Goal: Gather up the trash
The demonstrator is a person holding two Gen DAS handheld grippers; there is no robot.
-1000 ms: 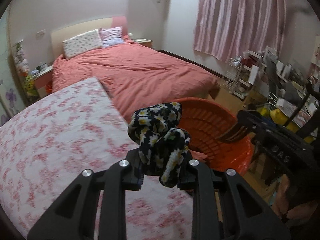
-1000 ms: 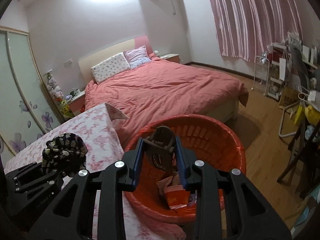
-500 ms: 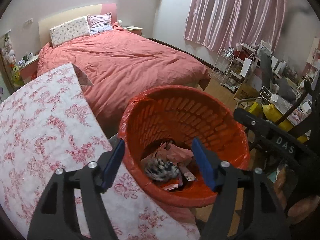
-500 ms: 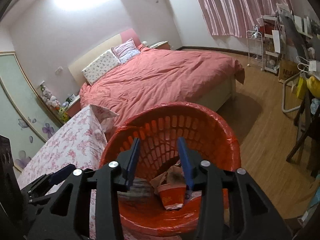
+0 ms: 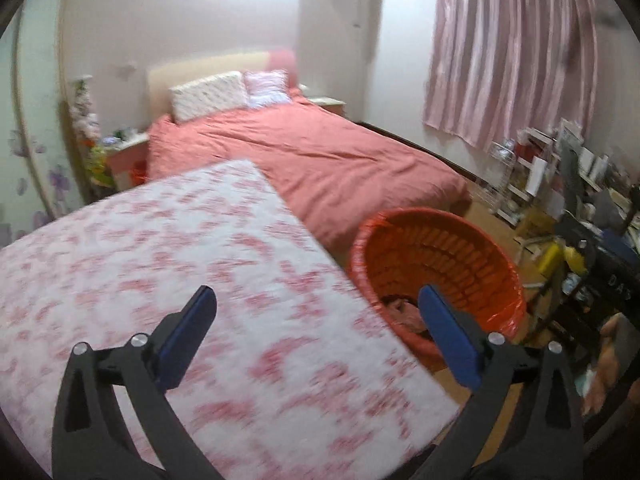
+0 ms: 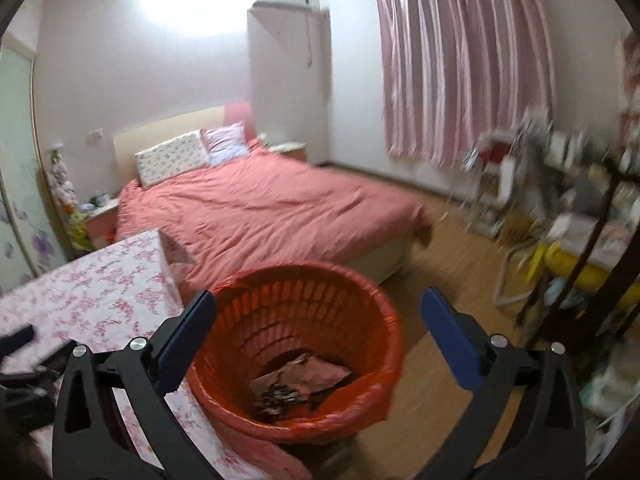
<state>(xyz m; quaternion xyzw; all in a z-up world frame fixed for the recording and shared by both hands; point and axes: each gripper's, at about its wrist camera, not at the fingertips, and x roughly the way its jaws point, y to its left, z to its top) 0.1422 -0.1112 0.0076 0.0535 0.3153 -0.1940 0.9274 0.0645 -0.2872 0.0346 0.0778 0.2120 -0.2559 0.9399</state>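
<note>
light: dim, wall glare | blur: motion smear | edges: fisheye-bent, dark

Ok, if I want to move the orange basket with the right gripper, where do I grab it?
Take the orange basket by its near rim, coming from above. The right gripper, jaws opening with nothing between them, looks down into it. The wall is thin and upright, so one finger can go inside and one outside.

White letters "DAS" stand on the right hand-held gripper (image 5: 612,276).
</note>
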